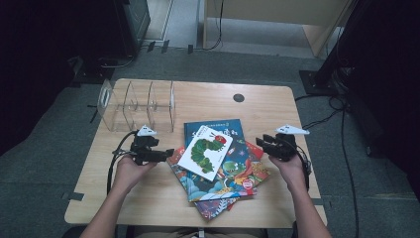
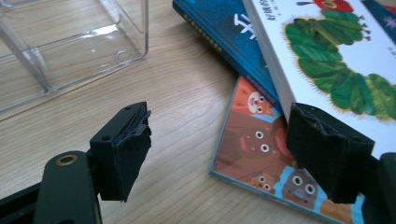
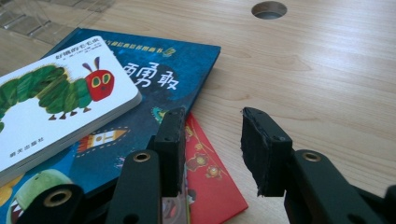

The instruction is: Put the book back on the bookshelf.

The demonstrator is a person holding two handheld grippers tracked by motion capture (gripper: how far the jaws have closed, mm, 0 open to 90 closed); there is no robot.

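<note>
- Pale wood worktop in the high view; a loose stack of picture books at its centre, a white caterpillar book on top, tilted. A clear acrylic rack stands at the far left, apart from the stack.
- Same view: left gripper just beside the stack's left edge, right gripper just beside its right edge. Both level, pointing inward.
- Left gripper view: left gripper, jaws wide apart, nothing between them but bare wood and the corner of an orange book. The caterpillar book lies beyond the right-hand jaw.
- Right gripper view: right gripper, jaws apart, gripping nothing, over the edge of a red book. A dark blue book lies under the caterpillar book.
</note>
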